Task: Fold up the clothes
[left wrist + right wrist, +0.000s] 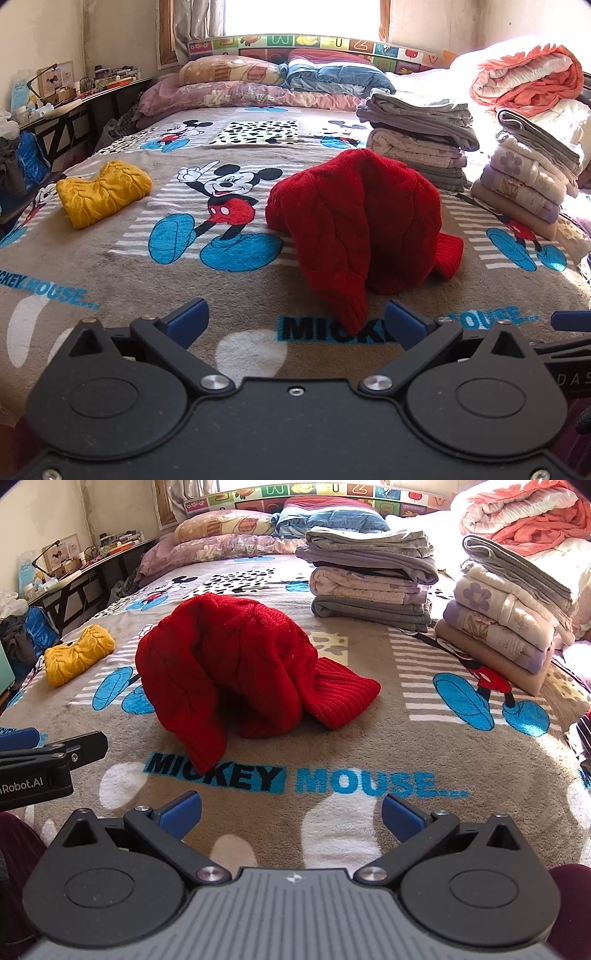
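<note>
Sunlit window (303,16) behind bed (110,266); cluttered desk (85,94) at wall.

The red sweater (225,664) is chunky cable-knit wool with a ribbed hem, lying on a fuzzy, matt fleece blanket (369,746).

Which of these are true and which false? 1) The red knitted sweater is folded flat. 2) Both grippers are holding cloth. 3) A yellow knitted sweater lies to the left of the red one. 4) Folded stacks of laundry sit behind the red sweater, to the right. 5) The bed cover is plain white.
1) False. The red cable-knit sweater lies in a crumpled heap, one ribbed end sticking out.
2) False. The left gripper and right gripper stand open and empty.
3) True. The yellow cable-knit sweater lies bunched up there.
4) True. Two stacks of folded laundry stand there.
5) False. The brownish plush bed cover shows cartoon mice and lettering.
</note>
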{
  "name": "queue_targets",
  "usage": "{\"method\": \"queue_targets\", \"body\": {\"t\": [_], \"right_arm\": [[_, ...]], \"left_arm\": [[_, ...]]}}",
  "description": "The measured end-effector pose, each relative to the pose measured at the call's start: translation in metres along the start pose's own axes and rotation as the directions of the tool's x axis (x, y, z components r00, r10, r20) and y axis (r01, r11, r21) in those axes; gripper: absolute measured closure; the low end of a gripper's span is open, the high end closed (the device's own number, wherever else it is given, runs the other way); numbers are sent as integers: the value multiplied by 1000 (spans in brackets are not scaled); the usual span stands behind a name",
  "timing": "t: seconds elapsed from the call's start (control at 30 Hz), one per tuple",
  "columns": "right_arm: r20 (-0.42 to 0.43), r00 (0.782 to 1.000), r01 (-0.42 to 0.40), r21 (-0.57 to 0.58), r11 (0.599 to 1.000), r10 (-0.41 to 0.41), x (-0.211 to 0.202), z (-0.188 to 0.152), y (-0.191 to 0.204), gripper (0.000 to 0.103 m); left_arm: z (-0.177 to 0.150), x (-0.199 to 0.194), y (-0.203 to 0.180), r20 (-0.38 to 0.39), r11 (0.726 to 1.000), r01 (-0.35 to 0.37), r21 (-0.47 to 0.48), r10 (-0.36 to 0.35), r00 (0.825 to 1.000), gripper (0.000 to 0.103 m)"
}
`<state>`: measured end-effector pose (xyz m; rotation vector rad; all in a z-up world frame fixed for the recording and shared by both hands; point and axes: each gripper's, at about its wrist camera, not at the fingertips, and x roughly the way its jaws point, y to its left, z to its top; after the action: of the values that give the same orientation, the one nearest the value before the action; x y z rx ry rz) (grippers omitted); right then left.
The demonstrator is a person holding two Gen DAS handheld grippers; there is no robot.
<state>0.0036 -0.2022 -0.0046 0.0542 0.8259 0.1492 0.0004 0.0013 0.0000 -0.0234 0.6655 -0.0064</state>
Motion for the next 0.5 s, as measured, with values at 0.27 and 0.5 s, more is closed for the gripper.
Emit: {"method": "queue_targets", "body": {"t": [0.27, 0.5], "right_arm": [[0, 1000, -5, 0, 1000, 5, -1, -2, 1, 0], [-3, 1000, -2, -3, 1000, 2, 0, -1, 1, 0]], "left_arm": [[-1, 1, -1, -5, 1000, 10, 2, -10, 1000, 0], [-1, 4, -2, -11, 1000, 11, 5, -11, 1000, 0]]}}
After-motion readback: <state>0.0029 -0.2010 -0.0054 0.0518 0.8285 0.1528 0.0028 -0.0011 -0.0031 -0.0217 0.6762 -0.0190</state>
